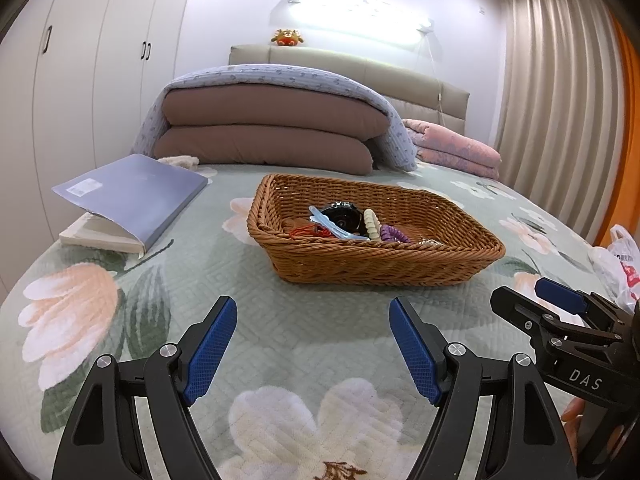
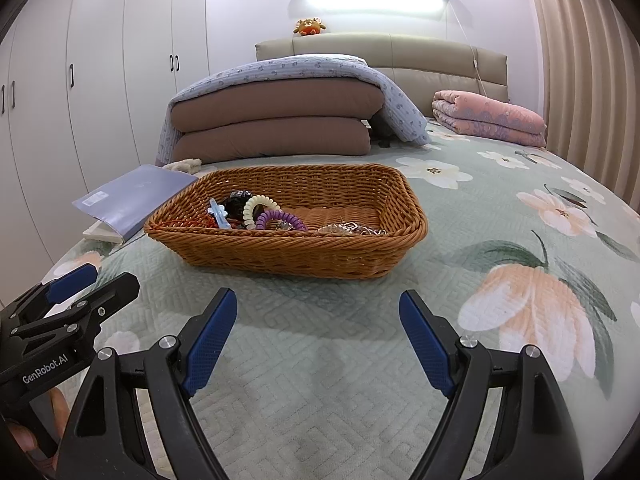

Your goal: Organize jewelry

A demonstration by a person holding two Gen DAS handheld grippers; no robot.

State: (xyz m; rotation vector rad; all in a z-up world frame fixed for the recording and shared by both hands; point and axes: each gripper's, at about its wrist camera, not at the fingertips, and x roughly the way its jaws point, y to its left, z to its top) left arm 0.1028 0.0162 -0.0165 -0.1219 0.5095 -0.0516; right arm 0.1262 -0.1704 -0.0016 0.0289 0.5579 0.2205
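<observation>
While the wicker basket (image 2: 286, 236) is sitting on the bed's flowered quilt (image 2: 500, 184), the jewelry is lying gathered inside it: a black watch (image 1: 340, 216), a cream coil band (image 2: 256, 208), a purple coil band (image 2: 280, 218), a blue clip (image 1: 332, 226), a red cord (image 1: 310, 232) and some pale chain pieces (image 2: 352, 229) near the front wall. No piece is showing on the quilt around the basket, so the scene is fitting either a sorted finish or a heap waiting to be taken out and arranged; the pictures are not settling which. The left gripper (image 1: 314, 344) and right gripper (image 2: 318, 340) are hovering side by side just short of the basket, low over the quilt, both pointing toward it, each with its jaws standing wide and holding nothing. A grey folder (image 1: 132, 196) is lying to the left.
</observation>
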